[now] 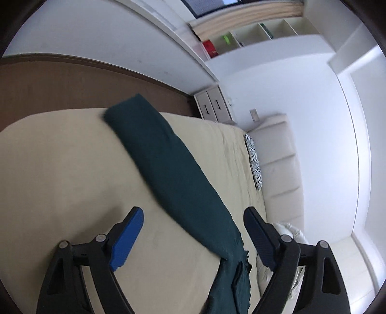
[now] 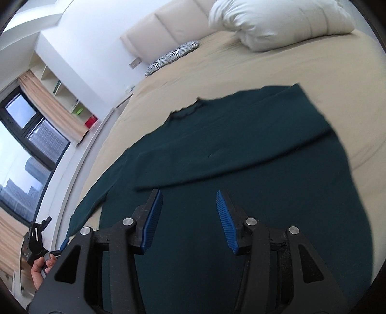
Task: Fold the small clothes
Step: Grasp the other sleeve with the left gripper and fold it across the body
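A dark green long-sleeved top (image 2: 241,145) lies spread on the beige bed sheet (image 2: 313,72), with one sleeve folded across its body. In the left wrist view its other sleeve (image 1: 168,157) runs as a long strip away from the camera. My left gripper (image 1: 193,212) stands wide open just above that sleeve's near part, and its pads touch nothing. My right gripper (image 2: 188,192) hovers open over the top's body with nothing between its blue pads (image 2: 152,217). A hand (image 2: 38,268) holds the left gripper at the lower left of the right wrist view.
A white pillow (image 2: 277,21) and a zebra-striped cushion (image 2: 173,54) lie by the padded headboard (image 1: 282,157). The bed's far edge meets brown floor (image 1: 72,84). A window (image 2: 24,145) and white shelves (image 1: 253,36) line the wall.
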